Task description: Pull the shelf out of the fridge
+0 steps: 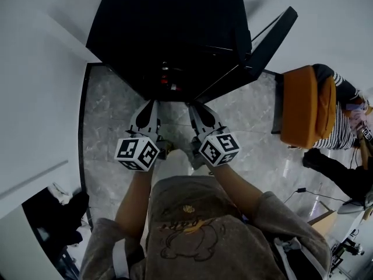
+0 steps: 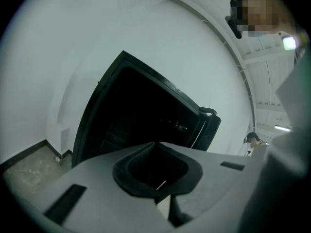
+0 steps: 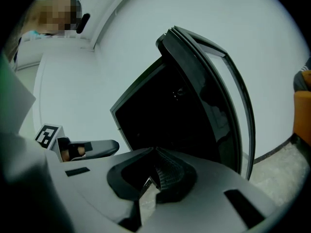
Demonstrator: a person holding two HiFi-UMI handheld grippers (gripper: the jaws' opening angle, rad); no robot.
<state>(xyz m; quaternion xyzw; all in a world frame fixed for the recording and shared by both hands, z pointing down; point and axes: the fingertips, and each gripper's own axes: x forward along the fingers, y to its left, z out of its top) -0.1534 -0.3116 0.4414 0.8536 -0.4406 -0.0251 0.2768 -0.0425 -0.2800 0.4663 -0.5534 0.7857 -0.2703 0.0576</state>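
A black fridge [image 1: 169,34] stands against the white wall, its door [image 1: 268,39] swung open to the right. Its inside is dark; I make out only small reddish things [image 1: 167,79] low in the opening and cannot pick out a shelf. My left gripper [image 1: 150,104] and right gripper [image 1: 194,106] are side by side just short of the opening, both shut with nothing between the jaws. The left gripper view shows the fridge [image 2: 141,106] beyond the shut left gripper [image 2: 155,145]. In the right gripper view the open door [image 3: 218,96] rises past the shut right gripper [image 3: 155,152].
The floor [image 1: 111,127] is grey marble tile. An orange chair [image 1: 303,104] stands at the right, with a person in a striped top [image 1: 344,130] beside it. Dark clutter [image 1: 58,214] lies at the lower left by the wall. A cable [image 1: 303,190] runs over the floor at the right.
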